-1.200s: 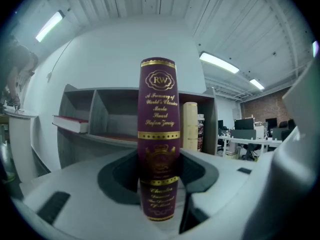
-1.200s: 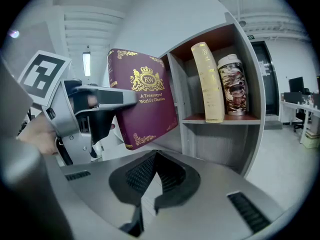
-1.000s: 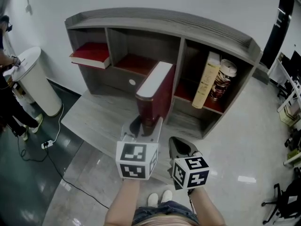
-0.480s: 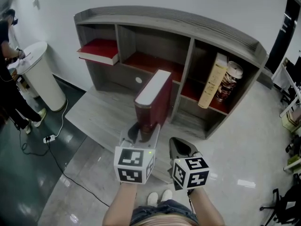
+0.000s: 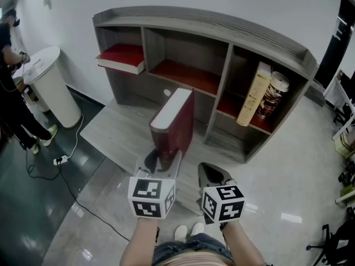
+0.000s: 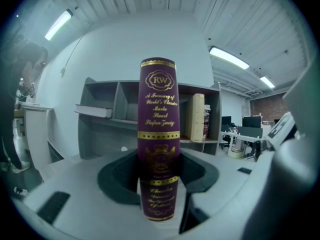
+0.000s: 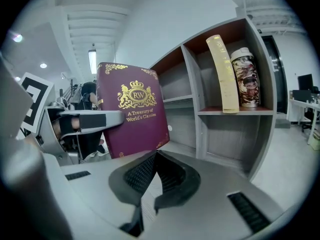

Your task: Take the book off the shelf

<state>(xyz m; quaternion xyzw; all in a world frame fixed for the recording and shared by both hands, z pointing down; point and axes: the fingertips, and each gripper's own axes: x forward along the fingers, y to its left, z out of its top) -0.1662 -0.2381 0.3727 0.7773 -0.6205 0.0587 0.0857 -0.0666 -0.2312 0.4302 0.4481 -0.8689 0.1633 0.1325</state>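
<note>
- Book (image 5: 173, 121) — the maroon hardback — stands upright in the air just in front of the shelf's (image 5: 222, 29) middle compartment, clear of it.
- Left gripper (image 5: 161, 160) has its jaws clamped across the covers at the lower end of the spine.
- Right gripper (image 5: 214, 176) hangs beside it, jaws closed together on nothing.
- Looks thick, stiff and weighty, with a glossy cover — top-heavy from so low a grip, so I'd judge a hold nearer mid-height steadier.
</note>
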